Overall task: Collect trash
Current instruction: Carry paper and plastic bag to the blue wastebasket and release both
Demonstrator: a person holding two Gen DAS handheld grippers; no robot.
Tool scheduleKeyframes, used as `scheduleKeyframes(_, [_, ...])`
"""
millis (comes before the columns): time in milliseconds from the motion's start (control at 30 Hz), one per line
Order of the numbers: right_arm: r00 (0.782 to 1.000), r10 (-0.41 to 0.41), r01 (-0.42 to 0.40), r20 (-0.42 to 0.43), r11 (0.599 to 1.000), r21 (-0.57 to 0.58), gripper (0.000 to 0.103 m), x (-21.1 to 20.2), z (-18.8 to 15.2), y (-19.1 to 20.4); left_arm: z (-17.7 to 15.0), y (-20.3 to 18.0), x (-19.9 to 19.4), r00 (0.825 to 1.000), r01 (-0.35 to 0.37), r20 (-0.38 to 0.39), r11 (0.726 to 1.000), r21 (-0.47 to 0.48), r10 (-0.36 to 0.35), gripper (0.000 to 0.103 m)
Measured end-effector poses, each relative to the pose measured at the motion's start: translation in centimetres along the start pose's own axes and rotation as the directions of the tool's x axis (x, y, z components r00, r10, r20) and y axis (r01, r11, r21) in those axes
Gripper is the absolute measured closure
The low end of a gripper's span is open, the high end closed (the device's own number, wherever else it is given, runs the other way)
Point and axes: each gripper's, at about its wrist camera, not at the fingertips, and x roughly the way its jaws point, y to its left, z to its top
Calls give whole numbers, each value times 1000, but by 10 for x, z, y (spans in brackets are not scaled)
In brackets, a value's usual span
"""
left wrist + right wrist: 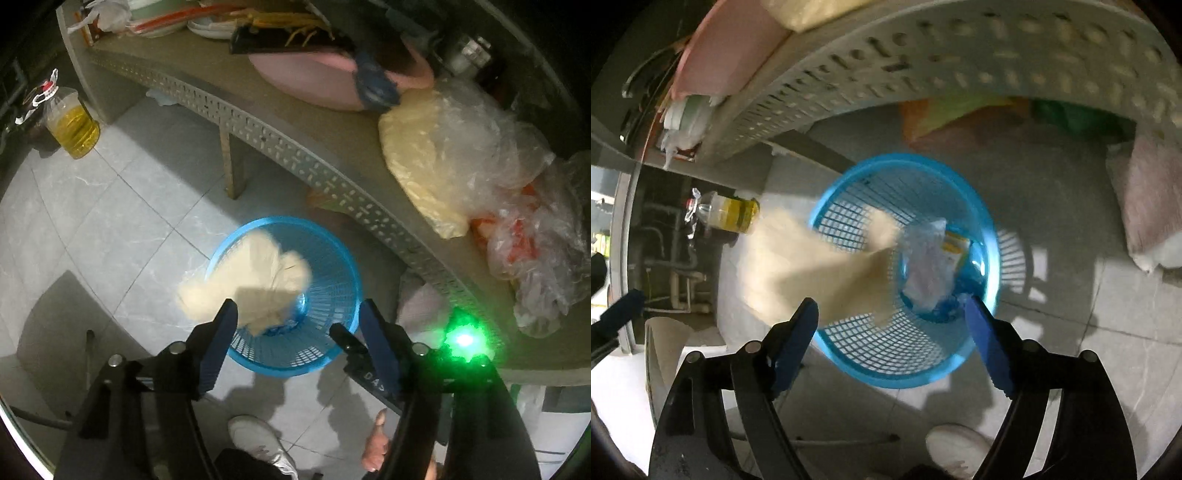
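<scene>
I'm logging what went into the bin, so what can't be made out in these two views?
- Beige piece: motion-blurred in both views; what it is stays unclear.
- Blue basket floor: the beige piece covers part; the clear wrapper and yellow packet are unreadably blurred.
- Under the table: dark; bags blurred in the right wrist view.

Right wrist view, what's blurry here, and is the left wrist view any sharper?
Right wrist view: the beige paper over the blue basket is smeared, and the perforated table edge is soft too. Left wrist view: sharper overall, the paper only mildly blurred, with green glare at the lower right.
</scene>
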Motion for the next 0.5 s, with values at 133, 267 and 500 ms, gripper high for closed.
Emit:
scheduleKeyframes(133, [1000, 10, -10, 23, 1000, 9, 24, -16, -10, -12, -6, -3, -23, 999, 4, 49, 1000, 25, -5, 35])
scheduleKeyframes(267, [999, 5, -3, 42, 999, -37, 24, -44, -32, -10, -21, -1, -63, 993, 41, 111, 999, 26, -43, 34])
scheduleKeyframes(500, [992, -37, 70, 124, 960, -273, 19, -106, -74, 37, -75, 11, -157, 963, 54, 263, 998, 17, -57, 33])
